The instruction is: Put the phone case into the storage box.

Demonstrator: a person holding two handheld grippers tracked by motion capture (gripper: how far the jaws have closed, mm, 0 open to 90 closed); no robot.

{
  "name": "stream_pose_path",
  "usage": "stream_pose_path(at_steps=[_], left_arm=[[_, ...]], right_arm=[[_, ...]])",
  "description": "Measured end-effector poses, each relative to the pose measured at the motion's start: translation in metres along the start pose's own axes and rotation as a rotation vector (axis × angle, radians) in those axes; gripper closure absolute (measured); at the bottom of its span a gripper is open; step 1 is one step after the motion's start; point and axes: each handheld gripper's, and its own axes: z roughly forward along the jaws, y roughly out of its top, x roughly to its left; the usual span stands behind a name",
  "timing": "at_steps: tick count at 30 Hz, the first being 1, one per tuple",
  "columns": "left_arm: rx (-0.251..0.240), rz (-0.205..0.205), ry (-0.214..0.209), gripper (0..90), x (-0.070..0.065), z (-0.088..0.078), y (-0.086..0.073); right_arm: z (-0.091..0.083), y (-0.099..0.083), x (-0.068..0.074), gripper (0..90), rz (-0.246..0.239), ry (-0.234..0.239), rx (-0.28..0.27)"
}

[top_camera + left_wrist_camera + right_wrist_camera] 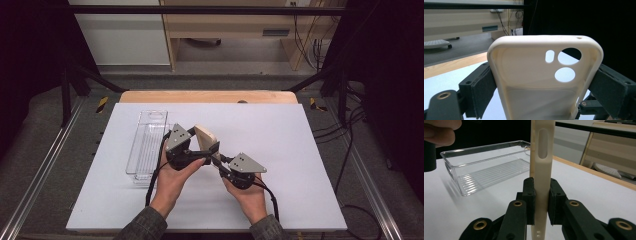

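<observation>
- Above the middle of the white table top [300, 150], a cream phone case [206, 136] is being held in the air by both grippers at once; no brand, label or writing is readable on it or on anything else.
- The left gripper [544, 85] is clamping the case across its width, the pads pressing on its two long edges, with the hollow inside and the round camera cut-outs facing its camera.
- The right gripper [541, 200] is pinching the case across its thin wall, its jaws nearly together, the case standing edge-on between the pads.
- A clear plastic tray [147, 145] is lying on the white sheet just to the left of the hands, apart from the case.
- The white sheet is covering a wooden table, whose bare edge [207, 96] is showing at the far side; grey floor, black frame bars and a pale wooden cabinet [230, 25] are lying beyond.
- Both hands are cupping the gripper bodies from below, forearms in dark sleeves coming in from the near edge, the left hand [172, 175] and right hand [247, 192] angling inward toward each other.
</observation>
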Motion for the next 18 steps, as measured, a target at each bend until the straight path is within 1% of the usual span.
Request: stream_pose_path(at_steps=[6, 10, 12, 15, 17, 18], left_arm=[[0.004, 0.0, 0.0, 11.4, 0.0, 0.0, 0.0], [0.004, -0.003, 0.009, 11.5, 0.003, 0.0, 0.0], [0.004, -0.003, 0.02, 11.5, 0.005, -0.001, 0.0], [0.004, -0.005, 0.032, 11.5, 0.008, -0.002, 0.002], [0.002, -0.007, 0.041, 11.5, 0.01, -0.004, 0.003], [0.001, 0.0, 0.05, 11.5, 0.012, -0.004, 0.004]], right_arm=[[0.001, 0.0, 0.0, 76.8, -0.003, 0.005, 0.006], [0.0, 0.0, -0.002, 72.1, -0.002, 0.009, 0.013], [-0.001, 0.0, -0.002, 67.5, -0.002, 0.004, 0.015], [-0.002, 0.001, -0.003, 58.0, 0.005, -0.006, 0.018], [-0.002, 0.001, -0.004, 49.3, 0.021, -0.021, 0.029], [-0.002, 0.001, -0.005, 45.5, 0.027, -0.023, 0.03]])
